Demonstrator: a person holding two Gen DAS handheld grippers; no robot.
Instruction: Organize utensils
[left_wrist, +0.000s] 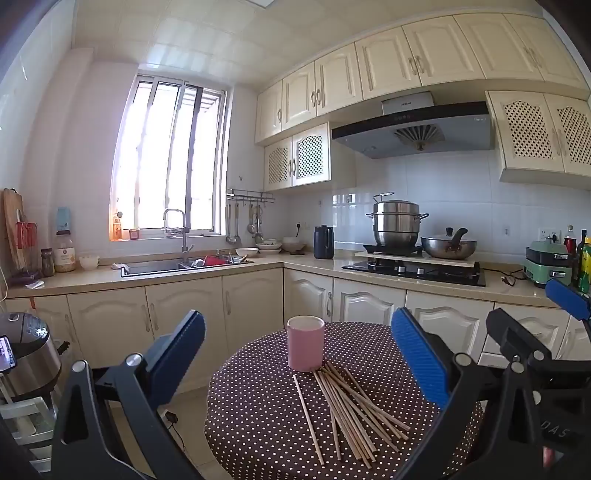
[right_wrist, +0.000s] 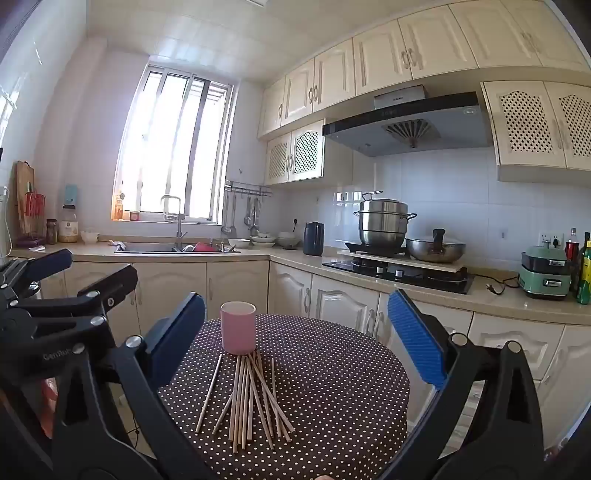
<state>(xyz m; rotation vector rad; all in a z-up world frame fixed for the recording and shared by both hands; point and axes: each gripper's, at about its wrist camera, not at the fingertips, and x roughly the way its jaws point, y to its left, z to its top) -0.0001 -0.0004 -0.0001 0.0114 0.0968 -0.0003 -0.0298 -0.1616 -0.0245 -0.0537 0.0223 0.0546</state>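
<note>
with both our left gripper (left_wrist: 297, 365) and right gripper (right_wrist: 295, 338) spread wide and empty, the thin, light, stiff wooden chopsticks (right_wrist: 251, 402) fan at six o'clock of the upright pink cylindrical cup (right_wrist: 238, 326), likely rolling, so we pinch mid-shaft.

A barred window (left_wrist: 170, 158) stands above a sink (left_wrist: 184, 264) with a tall faucet (left_wrist: 181, 232), and cream wall cabinets (left_wrist: 417, 62) run over a grey range hood (left_wrist: 413, 134). On the stove (left_wrist: 413, 271) a stacked steel steamer pot (left_wrist: 396, 223) sits beside a lidded wok (left_wrist: 448, 245), with a dark kettle (left_wrist: 323, 242) on the counter surface to their left. A green appliance (left_wrist: 546, 264) and bottles (left_wrist: 583, 258) stand at the far right, a cutting board (left_wrist: 13, 225) leans at the far left, and a rice cooker (left_wrist: 29, 350) sits low at the left edge.
</note>
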